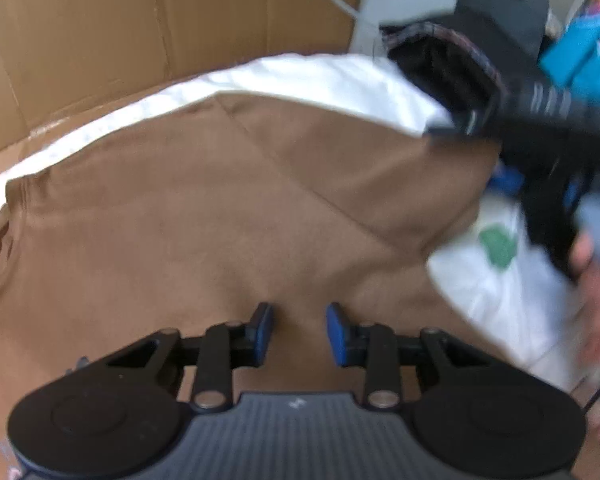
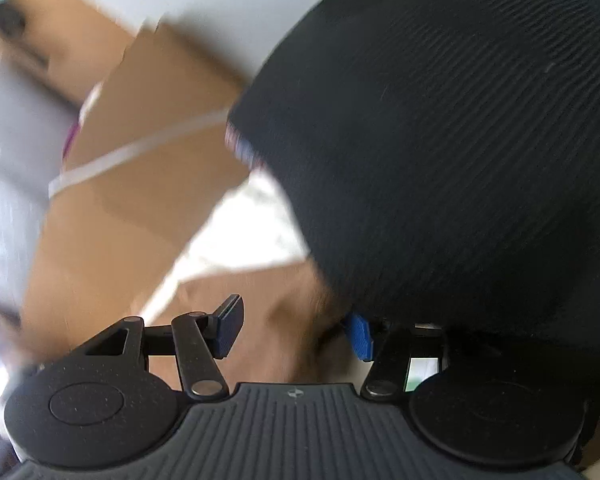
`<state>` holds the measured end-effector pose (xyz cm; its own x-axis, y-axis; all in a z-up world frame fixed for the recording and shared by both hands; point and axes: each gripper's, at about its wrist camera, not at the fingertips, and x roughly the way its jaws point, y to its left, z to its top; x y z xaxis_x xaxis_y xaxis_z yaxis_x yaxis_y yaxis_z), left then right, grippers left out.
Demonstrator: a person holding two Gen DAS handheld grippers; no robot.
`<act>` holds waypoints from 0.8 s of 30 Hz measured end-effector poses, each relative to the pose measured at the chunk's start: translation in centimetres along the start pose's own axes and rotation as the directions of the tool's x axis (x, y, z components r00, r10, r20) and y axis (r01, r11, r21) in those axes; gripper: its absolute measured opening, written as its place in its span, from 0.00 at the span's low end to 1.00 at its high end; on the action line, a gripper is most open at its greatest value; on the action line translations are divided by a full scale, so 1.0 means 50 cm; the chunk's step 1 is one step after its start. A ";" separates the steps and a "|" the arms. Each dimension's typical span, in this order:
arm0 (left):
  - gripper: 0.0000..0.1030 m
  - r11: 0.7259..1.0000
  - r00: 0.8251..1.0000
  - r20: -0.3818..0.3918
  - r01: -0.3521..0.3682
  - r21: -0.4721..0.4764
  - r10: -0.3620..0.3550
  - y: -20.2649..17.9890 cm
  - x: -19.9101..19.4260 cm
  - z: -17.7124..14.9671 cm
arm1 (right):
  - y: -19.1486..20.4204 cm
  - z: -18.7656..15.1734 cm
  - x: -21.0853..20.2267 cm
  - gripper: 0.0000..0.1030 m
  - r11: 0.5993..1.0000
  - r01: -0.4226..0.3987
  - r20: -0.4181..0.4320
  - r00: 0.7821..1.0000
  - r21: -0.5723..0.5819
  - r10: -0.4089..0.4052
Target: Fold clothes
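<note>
Cardboard wall (image 1: 100,32) stood at 11 o'clock. Brown shirt (image 1: 220,208) lay flat. Left gripper (image 1: 299,330) spread, empty. Right gripper (image 2: 296,330) spread under black cloth (image 2: 440,160).

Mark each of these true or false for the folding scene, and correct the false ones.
1. The left claw is open over a brown garment. True.
2. The brown garment lies on a blue sheet. False: white fabric shows beneath it.
3. A black ribbed fabric fills much of the right wrist view. True.
4. The right claw is clamped shut on the brown garment. False: its fingers stand apart.
5. Cardboard stands behind the brown garment. True.
</note>
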<state>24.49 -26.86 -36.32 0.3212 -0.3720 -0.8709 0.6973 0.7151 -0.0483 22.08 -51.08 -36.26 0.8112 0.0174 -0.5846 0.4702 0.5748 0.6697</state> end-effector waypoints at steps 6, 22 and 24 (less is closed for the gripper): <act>0.32 1.000 1.000 -0.005 -0.025 -0.014 0.025 -0.009 0.002 0.002 | 0.032 0.001 0.002 0.09 0.998 -0.057 -0.005 0.998 -0.033 0.057; 0.23 0.938 0.981 0.170 -0.026 -0.344 0.090 0.164 -0.171 -0.029 | 0.239 -0.138 -0.075 0.04 0.772 -0.349 -0.231 0.936 -0.531 0.265; 0.23 0.932 0.980 0.172 -0.029 -0.360 0.097 0.175 -0.174 -0.030 | 0.238 -0.174 -0.079 0.05 0.748 -0.366 -0.272 0.928 -0.554 0.253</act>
<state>26.86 -16.47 -29.89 0.4928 -0.3972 -0.7742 0.4103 0.8907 -0.1958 21.46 -37.19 -29.95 0.7772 0.3842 -0.4983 -0.1376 0.8765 0.4612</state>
